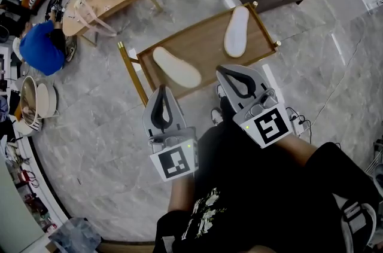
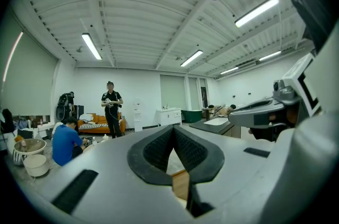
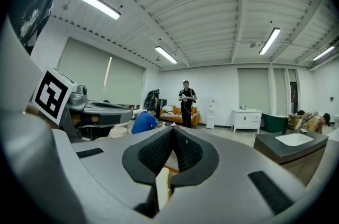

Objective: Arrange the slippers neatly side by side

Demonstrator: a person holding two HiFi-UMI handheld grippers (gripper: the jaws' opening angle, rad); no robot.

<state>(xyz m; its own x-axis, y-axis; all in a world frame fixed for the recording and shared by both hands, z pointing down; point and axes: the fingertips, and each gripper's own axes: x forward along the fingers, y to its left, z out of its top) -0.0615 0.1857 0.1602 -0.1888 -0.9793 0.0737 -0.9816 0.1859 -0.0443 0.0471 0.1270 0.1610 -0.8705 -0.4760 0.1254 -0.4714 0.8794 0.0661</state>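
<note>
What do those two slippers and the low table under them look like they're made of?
Near slipper and far slipper: pale, matte, smooth, probably foam or rubber. Low table: brown grained top, likely wood or veneer; gold legs look like polished metal.

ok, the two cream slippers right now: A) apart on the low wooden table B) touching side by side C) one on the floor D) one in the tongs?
A: the left cream slipper and the right cream slipper both lie on the low wooden table, bare wood between them.
</note>
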